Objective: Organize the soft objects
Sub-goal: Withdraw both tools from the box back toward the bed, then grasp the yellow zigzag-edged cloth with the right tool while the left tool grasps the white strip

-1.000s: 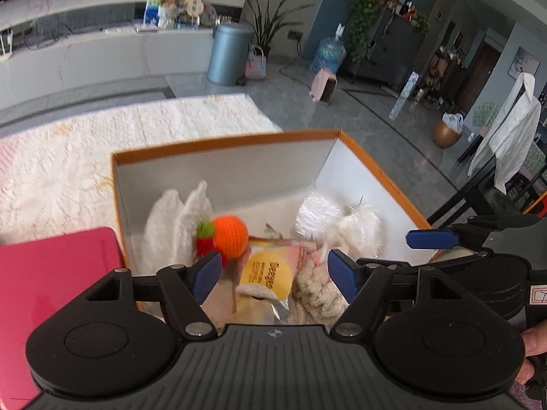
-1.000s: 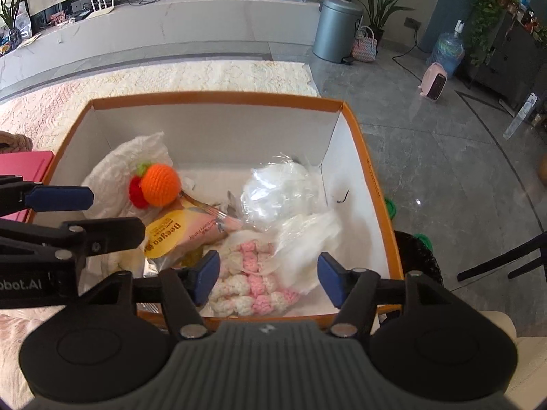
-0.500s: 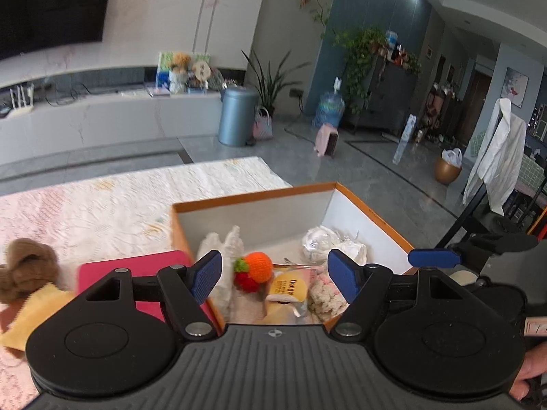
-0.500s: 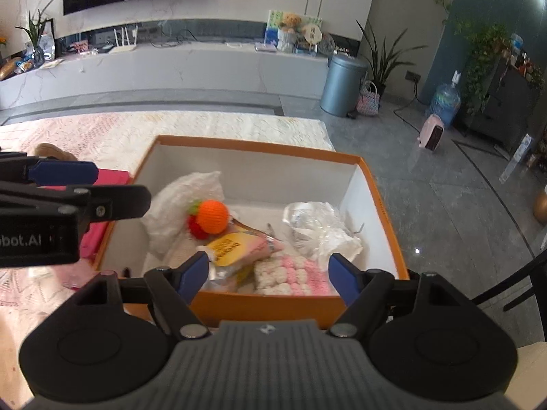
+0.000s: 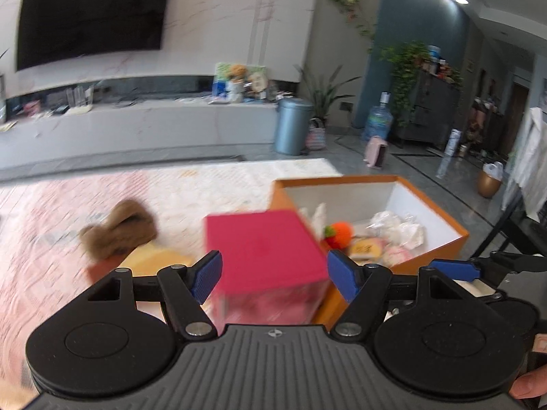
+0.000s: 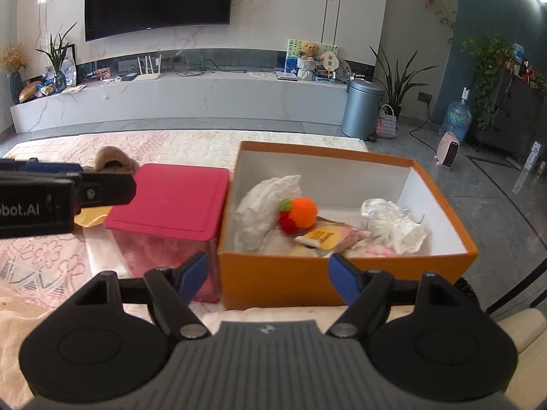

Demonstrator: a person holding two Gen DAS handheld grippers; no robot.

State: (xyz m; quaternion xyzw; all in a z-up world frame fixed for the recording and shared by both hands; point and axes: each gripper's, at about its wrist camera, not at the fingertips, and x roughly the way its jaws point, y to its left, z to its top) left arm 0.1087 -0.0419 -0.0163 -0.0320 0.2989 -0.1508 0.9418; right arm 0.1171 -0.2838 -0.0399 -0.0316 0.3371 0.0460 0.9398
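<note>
Both claws gape wide, holding nothing: left claw point(image 5: 274, 276) low over the pink box point(image 5: 259, 246), right claw point(image 6: 268, 273) before the orange box point(image 6: 345, 278), pulled back since earlier. Brown toy point(image 5: 118, 229) sits mid-left.

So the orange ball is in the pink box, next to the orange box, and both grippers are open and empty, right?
Not quite: the orange ball lies in the orange box; the pink box beside it is lidded. The right wrist view shows this. Both grippers, left and right, are open and empty.

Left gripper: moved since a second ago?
Yes. The left gripper has pulled back and swung left: the orange cardboard box, earlier straight ahead, now sits right, with the pink-lidded container between its fingers.
</note>
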